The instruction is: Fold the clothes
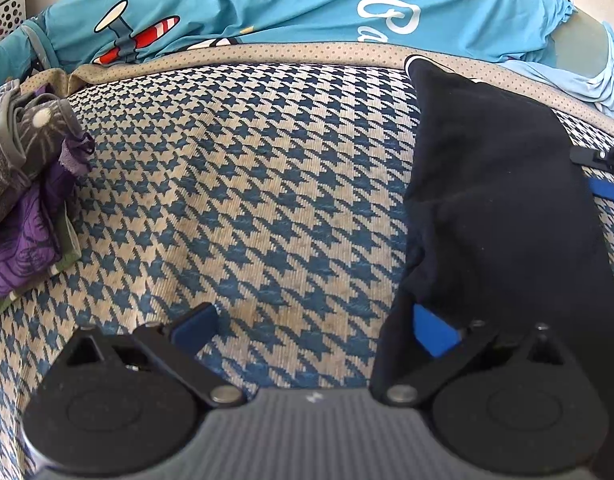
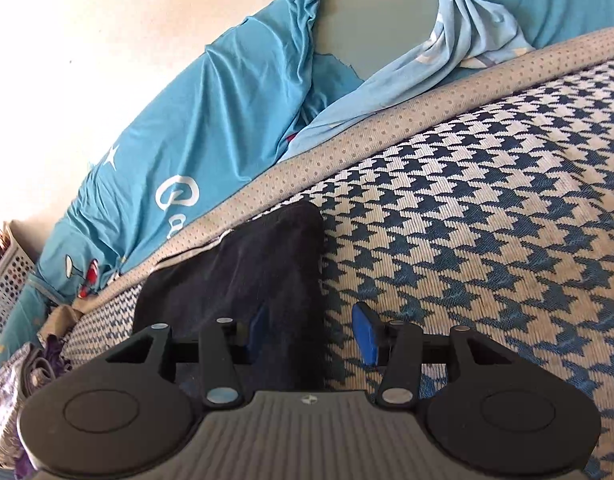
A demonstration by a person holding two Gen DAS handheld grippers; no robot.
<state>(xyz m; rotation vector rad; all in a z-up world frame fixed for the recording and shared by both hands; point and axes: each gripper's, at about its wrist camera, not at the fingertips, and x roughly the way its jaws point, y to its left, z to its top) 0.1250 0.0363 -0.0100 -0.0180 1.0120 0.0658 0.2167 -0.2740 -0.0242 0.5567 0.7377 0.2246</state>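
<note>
A black garment (image 1: 499, 200) lies folded into a long strip on the houndstooth cover (image 1: 247, 200), reaching back to the dotted beige border. My left gripper (image 1: 313, 332) is wide open just left of the strip's near end, and the cloth drapes over its right finger (image 1: 433, 334). Seen from the right wrist, the black garment (image 2: 235, 268) sits to the lower left. My right gripper (image 2: 311, 332) is open and straddles the strip's right edge, its left pad (image 2: 259, 330) over the cloth and its right pad (image 2: 365, 334) over the cover. The right gripper (image 1: 601, 168) also pokes in beyond the strip.
A stack of folded purple and grey clothes (image 1: 23, 200) rests at the left edge of the cover. Behind the border lies rumpled teal bedding (image 1: 267, 0) with a plane print, and a perforated white basket (image 1: 5, 12) stands at far left. Cream wall (image 2: 107, 40) rises behind.
</note>
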